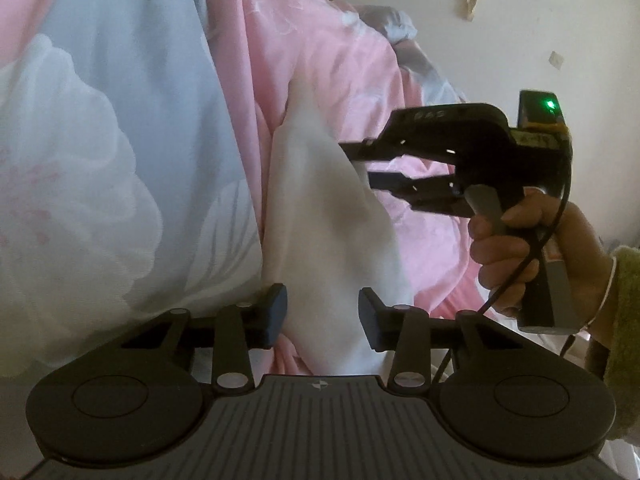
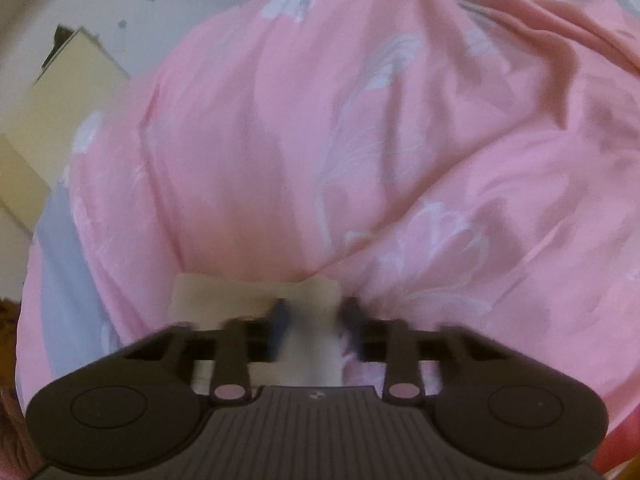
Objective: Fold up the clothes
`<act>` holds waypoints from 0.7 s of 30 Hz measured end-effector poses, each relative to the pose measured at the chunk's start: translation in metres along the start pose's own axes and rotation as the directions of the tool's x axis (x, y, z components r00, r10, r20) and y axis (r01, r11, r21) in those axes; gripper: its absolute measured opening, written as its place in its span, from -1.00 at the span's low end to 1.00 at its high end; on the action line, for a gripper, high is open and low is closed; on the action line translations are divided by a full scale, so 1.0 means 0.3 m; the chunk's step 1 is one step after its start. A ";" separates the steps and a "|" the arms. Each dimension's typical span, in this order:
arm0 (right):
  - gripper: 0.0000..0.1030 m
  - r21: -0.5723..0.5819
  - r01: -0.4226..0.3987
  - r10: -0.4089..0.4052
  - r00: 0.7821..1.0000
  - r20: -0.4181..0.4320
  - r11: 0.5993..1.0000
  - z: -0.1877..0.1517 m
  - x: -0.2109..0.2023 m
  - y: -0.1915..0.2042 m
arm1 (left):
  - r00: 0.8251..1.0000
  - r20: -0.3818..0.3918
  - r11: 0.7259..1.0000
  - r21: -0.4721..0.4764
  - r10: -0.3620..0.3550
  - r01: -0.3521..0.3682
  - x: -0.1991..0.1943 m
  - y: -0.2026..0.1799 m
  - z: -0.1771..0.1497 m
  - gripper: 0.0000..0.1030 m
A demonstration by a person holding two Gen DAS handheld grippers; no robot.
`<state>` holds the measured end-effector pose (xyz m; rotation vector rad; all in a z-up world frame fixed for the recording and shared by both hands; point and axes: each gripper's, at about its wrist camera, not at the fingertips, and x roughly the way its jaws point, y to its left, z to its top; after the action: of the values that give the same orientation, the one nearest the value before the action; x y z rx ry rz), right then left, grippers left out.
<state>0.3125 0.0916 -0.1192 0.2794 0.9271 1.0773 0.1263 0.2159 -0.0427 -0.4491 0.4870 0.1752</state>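
- White cloth [image 1: 320,208] lies on a bed, on top of a pink flowered quilt [image 1: 340,60]. It is pulled up into a long, narrow ridge, not spread flat.
- The ridge runs away from the left tool [image 1: 322,306] towards the far part of the quilt. The near end sits at that tool and one side edge meets the right tool [image 1: 364,164].
- Judgement: the cloth is lifted at two spots so that a fold line can be set and one part laid over another. The fold looks under way, not finished.
- The quilt is soft and rumpled, so it likely gives poor support for a crisp crease.
- Left tool: jaws stand about half apart with the near end of the cloth filling the gap from pad to pad. Cannot tell whether the pads press on it or only flank it.
- Right tool: comes in from the side, held by a hand [image 1: 504,248] in a green sleeve [image 1: 624,320]. Its jaws are narrow, with the cloth edge between the tips.
- The right wrist view is blurred. It shows the right tool [image 2: 316,314] with a strip of the white cloth [image 2: 240,292] bunched between its close-set fingers, the pink quilt [image 2: 360,120] beyond. Reads as clenched on the cloth.
- Risk, as a guess: thin fabric may slip from the left side if that grip is loose.
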 end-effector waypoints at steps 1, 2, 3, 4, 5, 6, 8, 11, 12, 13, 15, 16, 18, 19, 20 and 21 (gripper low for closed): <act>-0.80 -0.012 -0.003 0.003 1.000 -0.001 1.000 -0.002 0.000 0.013 | 1.000 0.001 1.000 -0.004 -0.001 0.001 -0.006 0.003 0.000 -0.20; -0.82 -0.024 -0.010 0.010 1.000 -0.001 1.000 -0.007 -0.005 0.028 | 1.000 0.002 1.000 -0.008 -0.002 0.002 -0.008 0.007 -0.002 -0.20; -0.83 -0.037 -0.017 0.017 1.000 0.000 0.999 -0.011 -0.010 0.042 | 1.000 0.004 1.000 -0.009 -0.003 0.003 -0.009 0.008 -0.004 -0.20; -0.84 -0.051 -0.021 0.021 1.000 0.000 0.998 -0.013 -0.019 0.056 | 1.000 0.007 1.000 -0.007 -0.005 0.005 -0.008 0.007 -0.006 -0.20; -0.84 -0.066 -0.024 0.024 1.000 0.001 0.998 -0.016 -0.030 0.070 | 1.000 0.012 1.000 -0.005 -0.007 0.007 -0.010 0.006 -0.009 -0.20; -0.85 -0.080 -0.028 0.029 1.000 0.007 0.996 -0.018 -0.048 0.085 | 1.000 0.016 1.000 -0.002 -0.008 0.008 -0.013 0.004 -0.012 -0.20; -0.85 -0.086 -0.046 0.048 0.999 0.021 0.995 -0.017 -0.084 0.104 | 1.000 0.024 1.000 0.000 -0.011 0.011 -0.022 0.003 -0.017 -0.19; -0.85 -0.102 -0.069 0.075 0.996 0.056 0.992 -0.009 -0.173 0.144 | 0.999 0.035 1.000 -0.006 -0.026 0.027 -0.050 0.001 -0.020 -0.15; -0.85 -0.111 -0.076 0.084 0.994 0.068 0.991 -0.008 -0.209 0.157 | 0.998 0.039 0.999 -0.018 -0.042 0.043 -0.069 0.003 -0.020 -0.13; -0.85 -0.122 -0.084 0.094 0.992 0.078 0.989 -0.012 -0.246 0.165 | 0.997 0.043 0.998 -0.032 -0.060 0.061 -0.089 0.006 -0.020 -0.11; -0.85 -0.164 -0.089 0.107 0.989 0.100 0.982 -0.026 -0.323 0.190 | 0.994 0.053 0.993 -0.061 -0.095 0.098 -0.129 0.011 -0.019 -0.02; -0.85 -0.188 -0.085 0.106 0.989 0.105 0.978 -0.037 -0.348 0.209 | 0.991 0.055 0.989 -0.083 -0.122 0.126 -0.153 0.018 -0.021 0.00; -0.85 -0.249 -0.072 0.102 0.989 0.110 0.966 -0.072 -0.424 0.237 | 0.977 0.056 0.968 -0.138 -0.204 0.210 -0.213 0.035 -0.029 0.14; -0.85 -0.278 -0.066 0.100 0.989 0.112 0.958 -0.090 -0.461 0.252 | 0.969 0.058 0.956 -0.158 -0.240 0.246 -0.243 0.041 -0.032 0.25; -0.85 -0.306 -0.060 0.098 0.989 0.110 0.950 -0.113 -0.492 0.273 | 0.962 0.062 0.948 -0.166 -0.266 0.272 -0.272 0.040 -0.033 0.45; -0.85 -0.331 -0.058 0.098 0.990 0.106 0.942 -0.142 -0.517 0.289 | 0.955 0.068 0.940 -0.170 -0.289 0.296 -0.300 0.037 -0.032 0.56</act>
<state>0.2014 -0.0076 -0.0131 0.1051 0.6197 1.2540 0.0409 0.2164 -0.0105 -0.6868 0.3591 -0.0601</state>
